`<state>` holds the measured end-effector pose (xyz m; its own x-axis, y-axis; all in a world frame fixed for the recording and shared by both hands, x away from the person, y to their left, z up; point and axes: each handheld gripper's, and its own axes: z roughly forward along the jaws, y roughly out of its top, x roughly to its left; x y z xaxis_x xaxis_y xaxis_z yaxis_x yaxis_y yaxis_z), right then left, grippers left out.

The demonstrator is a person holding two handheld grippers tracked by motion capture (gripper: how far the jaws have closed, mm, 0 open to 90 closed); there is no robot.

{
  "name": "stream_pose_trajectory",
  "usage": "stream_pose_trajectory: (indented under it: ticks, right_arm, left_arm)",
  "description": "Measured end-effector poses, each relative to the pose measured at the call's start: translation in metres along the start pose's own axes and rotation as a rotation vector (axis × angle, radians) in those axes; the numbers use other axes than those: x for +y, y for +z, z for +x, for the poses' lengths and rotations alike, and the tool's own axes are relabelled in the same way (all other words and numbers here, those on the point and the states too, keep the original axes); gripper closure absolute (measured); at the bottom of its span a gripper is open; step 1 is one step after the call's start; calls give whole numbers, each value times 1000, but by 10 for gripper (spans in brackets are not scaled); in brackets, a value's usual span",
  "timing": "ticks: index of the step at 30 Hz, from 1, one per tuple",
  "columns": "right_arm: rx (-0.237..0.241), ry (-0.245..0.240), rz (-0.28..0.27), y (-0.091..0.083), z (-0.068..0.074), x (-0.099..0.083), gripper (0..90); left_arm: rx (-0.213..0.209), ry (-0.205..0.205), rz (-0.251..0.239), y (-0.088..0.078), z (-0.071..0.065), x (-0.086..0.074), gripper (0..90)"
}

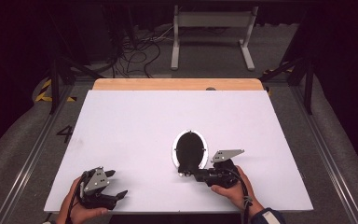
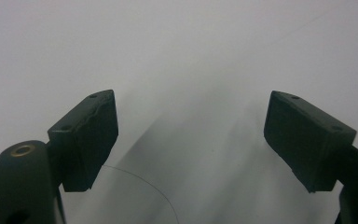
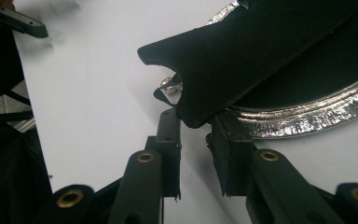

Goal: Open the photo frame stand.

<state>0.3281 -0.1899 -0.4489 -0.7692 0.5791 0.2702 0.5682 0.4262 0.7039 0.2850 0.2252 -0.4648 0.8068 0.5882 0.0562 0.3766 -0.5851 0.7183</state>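
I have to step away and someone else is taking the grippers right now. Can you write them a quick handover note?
Left hand-held gripper: open, holding nothing, low over the white table near its front left corner.
Right hand-held gripper: jaws closed on the black flap at the near end of the oval silver-rimmed frame.
Frame: lies flat, right of centre, toward the front edge.
Done: flap gripped and lifted off the frame.
Left: what follows the lift cannot be told; the left gripper could probably steady the rim.

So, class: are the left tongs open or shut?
Open. The left tongs show two black pads wide apart, with bare white table between them.
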Motion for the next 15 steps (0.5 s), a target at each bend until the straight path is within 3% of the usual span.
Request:
stream_pose_trajectory:
  ticks: [7,11,15]
  right_arm:
    - [51,69,-19,2,-8,1,636]
    - [87,146,-31,5,-16,2,582]
    - [164,251,-54,9,-27,0,588]
  left_arm:
    - [9,9,2,1,-1,1,183]
    - [25,18,3,2,-3,2,190]
    - [30,20,12,3,-3,3,193]
